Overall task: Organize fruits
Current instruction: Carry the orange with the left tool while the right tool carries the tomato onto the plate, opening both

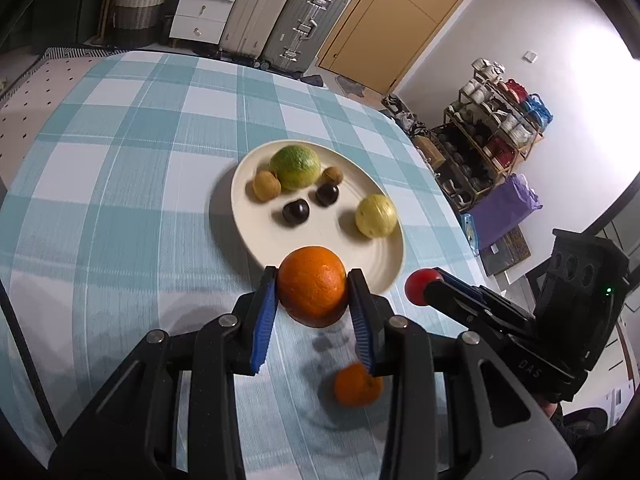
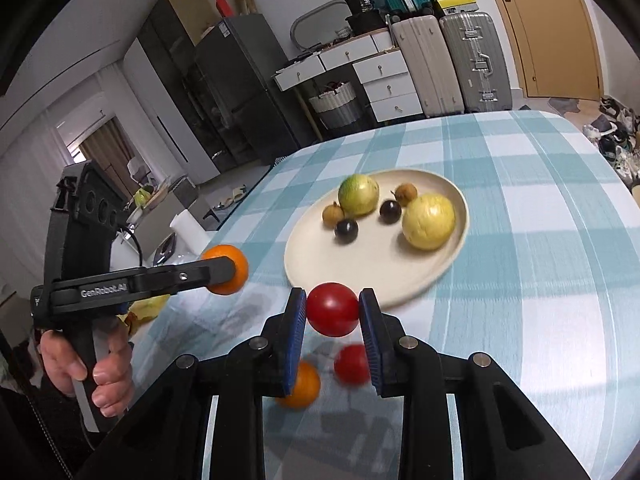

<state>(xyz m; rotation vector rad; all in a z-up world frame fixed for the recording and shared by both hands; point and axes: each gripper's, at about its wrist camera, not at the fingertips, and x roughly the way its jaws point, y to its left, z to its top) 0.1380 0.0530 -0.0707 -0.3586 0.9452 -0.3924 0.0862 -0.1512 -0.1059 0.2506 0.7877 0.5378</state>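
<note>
Covering the surface (image 1: 120,160) is a blue-and-white checked cloth; suitcases (image 2: 452,64), a white drawer unit (image 2: 384,80) and a wooden door (image 1: 400,12) stand in the background.

A cream plate (image 1: 360,264) sits on the cloth ahead of both my tools. It holds a green citrus fruit (image 1: 295,166), a pale yellow fruit (image 1: 376,216), two dark round fruits (image 1: 296,212) and two small brown fruits (image 1: 266,186). The brown fruits lie on either side of the green one, touching or nearly touching it; the yellow fruit lies apart, toward the plate's right edge in the left wrist view.

My left gripper (image 1: 312,292) has its jaws clamped on a large orange (image 1: 313,290), one blue pad pressed against each side. The orange is held off the surface, at the plate's near rim.

My right gripper (image 2: 333,310) has its jaws clamped on a red tomato (image 2: 333,310), likewise held above the cloth just short of the plate's near rim.

Below the jaws, a smaller orange (image 2: 302,386) and a second red fruit (image 2: 352,364) lie on the cloth, near each other. Both are blurred, so I cannot confirm what the red one is; it is probably another tomato.

My left hand (image 2: 88,368) is wrapped around the left tool's grip.
</note>
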